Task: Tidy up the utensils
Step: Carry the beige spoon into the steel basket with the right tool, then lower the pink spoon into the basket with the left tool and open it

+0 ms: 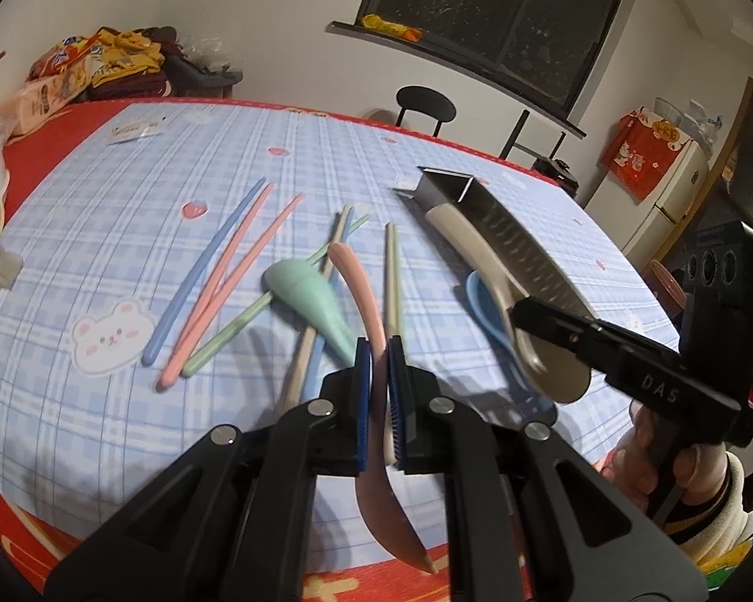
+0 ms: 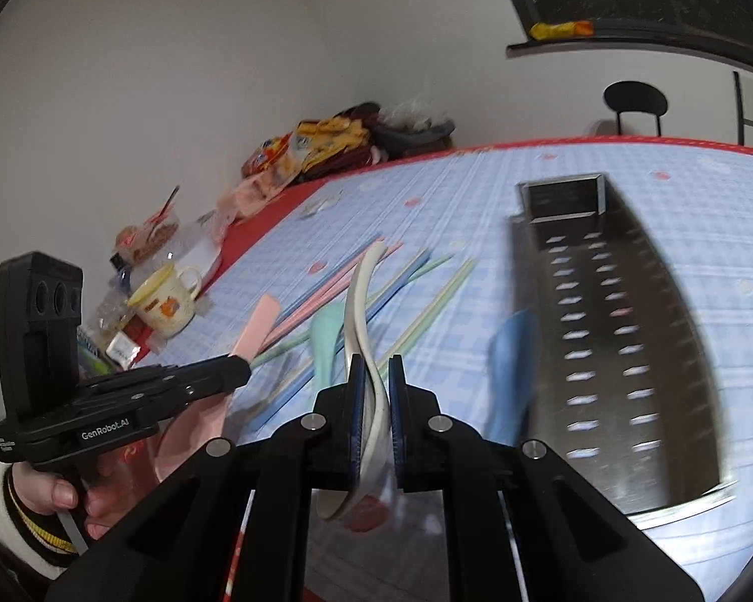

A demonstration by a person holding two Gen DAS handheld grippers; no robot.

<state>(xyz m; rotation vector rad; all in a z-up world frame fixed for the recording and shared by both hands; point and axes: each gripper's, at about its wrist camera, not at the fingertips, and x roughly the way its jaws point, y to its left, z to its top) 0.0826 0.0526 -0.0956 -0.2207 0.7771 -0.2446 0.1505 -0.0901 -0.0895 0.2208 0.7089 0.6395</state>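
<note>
White walls and a dark window back a table (image 1: 50,160) laid with a red cloth and, over it, a blue checked mat (image 1: 256,160) printed with bears and strawberries. Each hand carries 1 spoon clear of the mat. The left gripper (image 1: 376,391) is clamped narrow on the handle of a pink spoon (image 1: 361,291), whose bowl hangs down toward the camera. The right gripper (image 2: 376,396) is likewise closed tight on a cream spoon (image 2: 363,301), its handle rising between the pads.

A perforated steel utensil holder (image 2: 622,331) lies on its side toward the right edge of the mat, its open mouth at the far end. A blue spoon (image 2: 514,366) lies just beside its left wall. Near the middle of the mat a green spoon (image 1: 311,301) rests across a scatter of pastel chopsticks (image 1: 215,281) in blue, pink, green and cream; some cross each other. A cream mug (image 2: 168,301) stands at the left edge among snack packets.

By the look of it the step in hand is the carry: 2 spoons lifted, neither yet placed. The next move probably calls for bringing each spoon to the holder and lining its length up with the holder before the jaws let go. The right hand sits nearer the holder, so it would likely go first.
</note>
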